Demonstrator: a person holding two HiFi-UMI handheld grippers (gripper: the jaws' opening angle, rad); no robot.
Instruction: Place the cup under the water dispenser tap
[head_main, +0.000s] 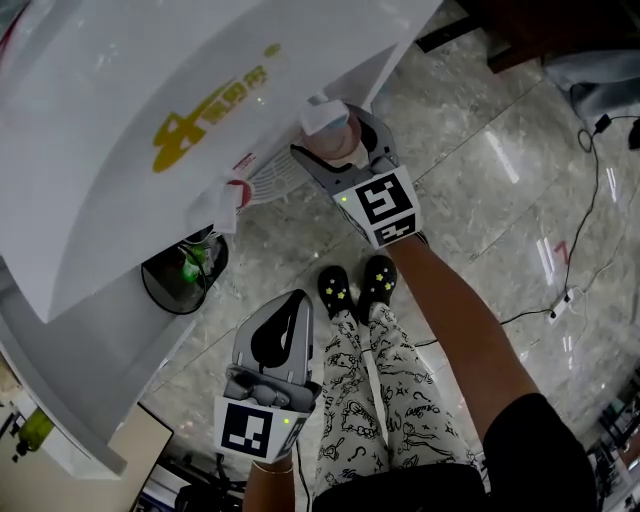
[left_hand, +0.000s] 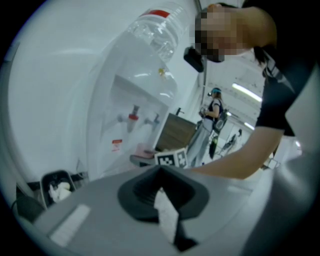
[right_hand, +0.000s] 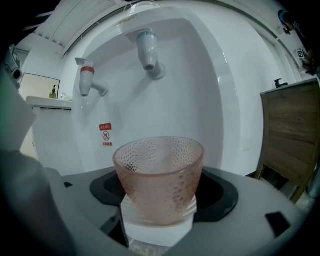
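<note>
A pink dimpled glass cup (right_hand: 159, 177) stands upright between the white pads of my right gripper (right_hand: 159, 202), which is shut on it. The cup (head_main: 336, 143) hangs in the recess of the white water dispenser (head_main: 150, 110), just below the blue-capped tap (right_hand: 148, 49). The red-capped tap (right_hand: 89, 80) is to its left. My left gripper (head_main: 283, 318) hangs lower, away from the dispenser, shut with nothing in it. In the left gripper view the dispenser (left_hand: 131, 117) and the right gripper's marker cube (left_hand: 172, 158) show ahead.
A black bin (head_main: 183, 272) with rubbish stands on the marble floor beside the dispenser. The person's feet in black shoes (head_main: 356, 285) are just behind the right gripper. Cables (head_main: 590, 190) lie at the right. A wooden cabinet (right_hand: 290, 135) stands right of the dispenser.
</note>
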